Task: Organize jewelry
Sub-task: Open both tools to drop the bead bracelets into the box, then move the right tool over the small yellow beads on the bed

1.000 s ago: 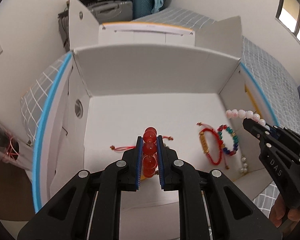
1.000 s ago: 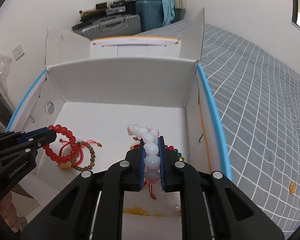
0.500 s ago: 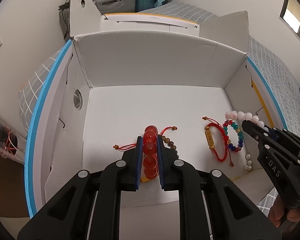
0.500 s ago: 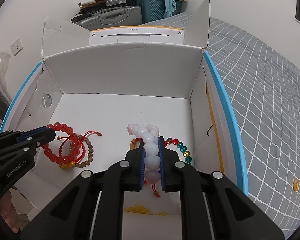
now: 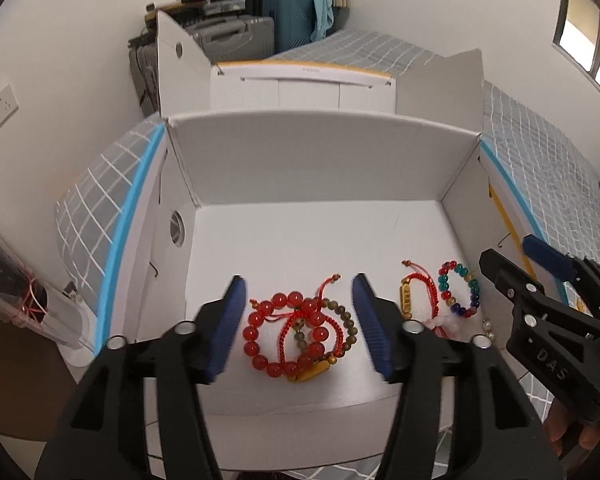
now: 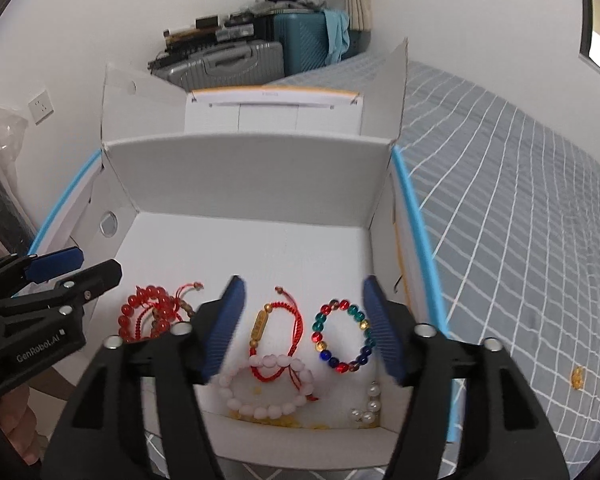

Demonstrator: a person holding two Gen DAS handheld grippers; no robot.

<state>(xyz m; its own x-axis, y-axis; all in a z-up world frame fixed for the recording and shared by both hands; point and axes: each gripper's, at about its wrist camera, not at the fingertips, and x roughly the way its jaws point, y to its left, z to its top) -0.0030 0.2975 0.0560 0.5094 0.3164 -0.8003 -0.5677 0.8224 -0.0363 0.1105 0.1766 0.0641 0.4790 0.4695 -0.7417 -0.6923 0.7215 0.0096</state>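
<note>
A white cardboard box [image 5: 320, 160] [image 6: 252, 176] lies open on the bed. My left gripper [image 5: 298, 320] is open above a red bead bracelet [image 5: 284, 332] that lies on a red cord bracelet and a brown bead bracelet [image 5: 346, 332]. My right gripper [image 6: 304, 328] is open above a pink-white bead bracelet [image 6: 266, 390], which lies on the box floor and overlaps a red cord bracelet with a gold charm [image 6: 278, 332]. A multicoloured bead bracelet [image 6: 342, 334] [image 5: 460, 290] lies to the right. Both grippers are empty.
A pearl strand [image 6: 366, 404] and yellow bits lie at the box's front edge. The box's flaps stand up at the back and sides. Grey checked bedding [image 6: 520, 240] surrounds it, with a small gold item [image 6: 577, 378] on it. Suitcases [image 5: 236, 36] stand by the far wall.
Both grippers have opened and let go: the red bead bracelet and the pink-white bead bracelet now lie on the box floor. Both grippers have drawn back and up.
</note>
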